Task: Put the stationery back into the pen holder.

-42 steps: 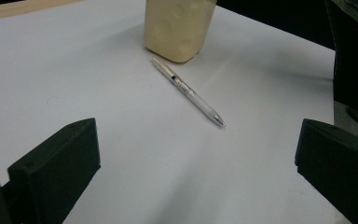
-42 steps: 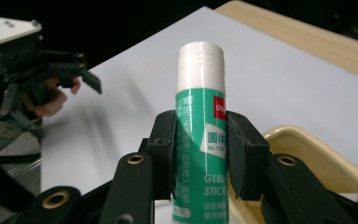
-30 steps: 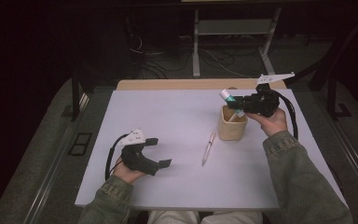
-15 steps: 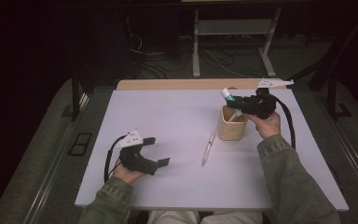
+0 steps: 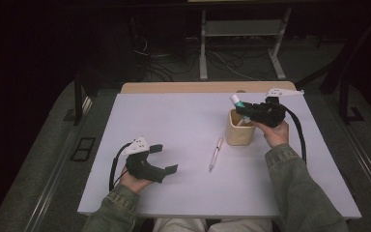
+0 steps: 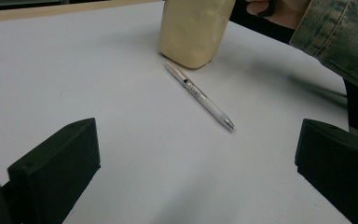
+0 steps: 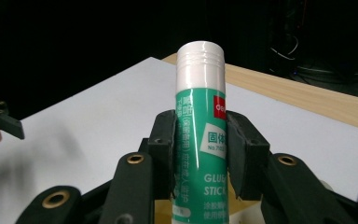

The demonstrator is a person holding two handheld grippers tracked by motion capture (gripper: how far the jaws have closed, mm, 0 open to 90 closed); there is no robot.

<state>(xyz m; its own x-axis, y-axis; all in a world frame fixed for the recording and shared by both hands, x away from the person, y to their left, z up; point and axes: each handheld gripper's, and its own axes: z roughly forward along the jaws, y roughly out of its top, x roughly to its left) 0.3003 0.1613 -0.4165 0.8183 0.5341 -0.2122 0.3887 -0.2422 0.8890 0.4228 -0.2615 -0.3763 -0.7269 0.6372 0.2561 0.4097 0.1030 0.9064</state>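
My right gripper (image 5: 247, 112) is shut on a green glue stick (image 7: 200, 135) with a white cap (image 5: 235, 99), held upright; its lower end dips into the beige cup (image 5: 240, 133) at the table's right middle. The pads (image 7: 164, 149) press on both sides of the tube. A white pen (image 5: 216, 153) lies on the white table (image 5: 174, 125) just left of the cup, also seen as the pen (image 6: 199, 96) ahead of the cup (image 6: 195, 30) in the left gripper view. My left gripper (image 5: 164, 158) rests at the front left, open and with nothing between its jaws.
A wooden strip (image 5: 193, 87) runs along the table's far edge. Beyond it the floor is dark, with a metal stand (image 5: 239, 29) and cables. A denim sleeve (image 6: 340, 42) reaches in at the right of the left gripper view.
My right gripper has come down with the glue stick, whose lower end now sits inside the cup. The left gripper has stayed put.
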